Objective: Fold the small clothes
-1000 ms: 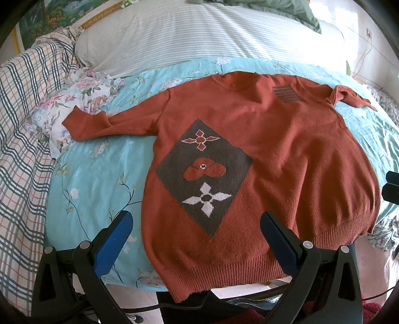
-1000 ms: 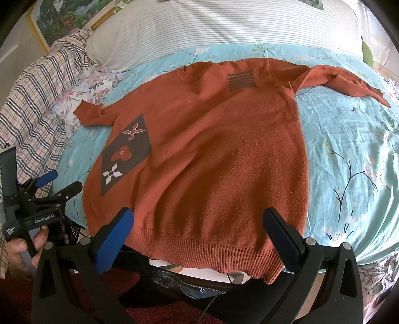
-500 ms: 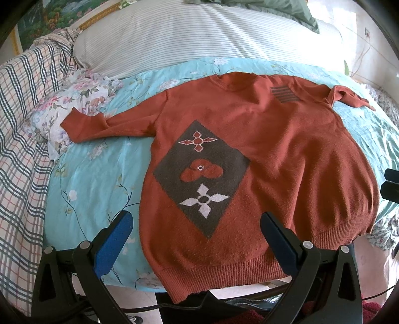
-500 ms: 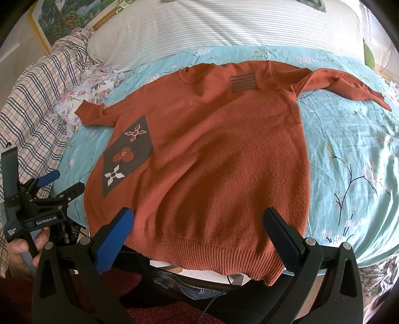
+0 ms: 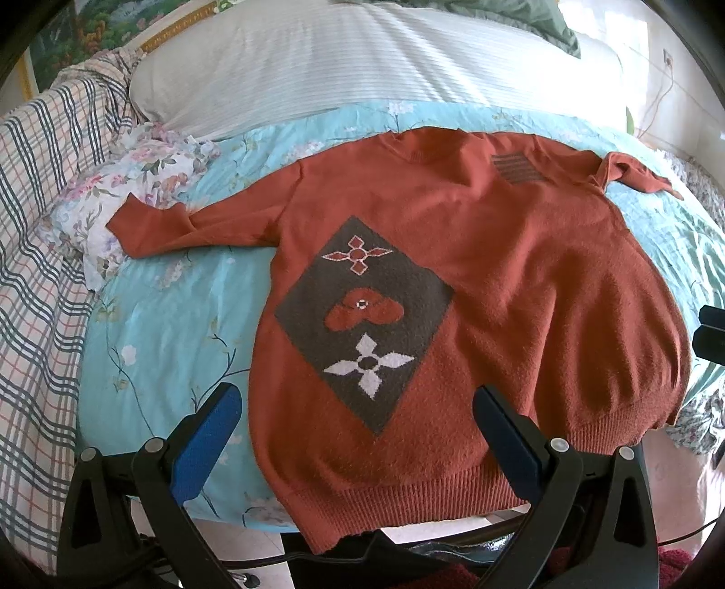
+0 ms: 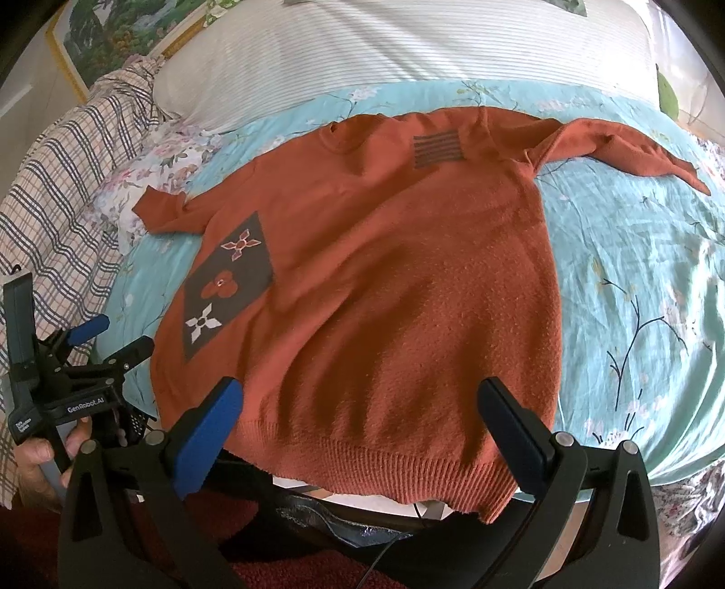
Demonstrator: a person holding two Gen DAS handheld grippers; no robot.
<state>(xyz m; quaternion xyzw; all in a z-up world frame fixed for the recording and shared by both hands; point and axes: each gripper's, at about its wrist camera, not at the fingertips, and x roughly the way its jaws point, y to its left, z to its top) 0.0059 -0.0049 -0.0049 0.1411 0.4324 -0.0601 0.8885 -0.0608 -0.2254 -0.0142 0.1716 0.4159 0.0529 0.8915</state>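
Observation:
A rust-orange knitted sweater (image 5: 521,281) lies flat, front up, on a light blue floral sheet (image 5: 172,326). It has a dark diamond patch with flower motifs and both sleeves spread out. It also shows in the right wrist view (image 6: 398,290). My left gripper (image 5: 358,407) is open and empty, hovering above the hem at the sweater's left half. My right gripper (image 6: 362,403) is open and empty above the hem at its right half. The left gripper also shows at the left edge of the right wrist view (image 6: 108,340).
A striped white pillow (image 5: 362,68) lies beyond the collar. A plaid blanket (image 5: 41,272) and a floral cloth (image 5: 113,199) lie at the left. The hem hangs over the bed's near edge (image 6: 611,480). A framed picture (image 6: 118,41) stands behind.
Both grippers have shifted only slightly over the hem; the sweater sits a little lower in the right wrist view. The sweater lies as before and both jaws stay open.

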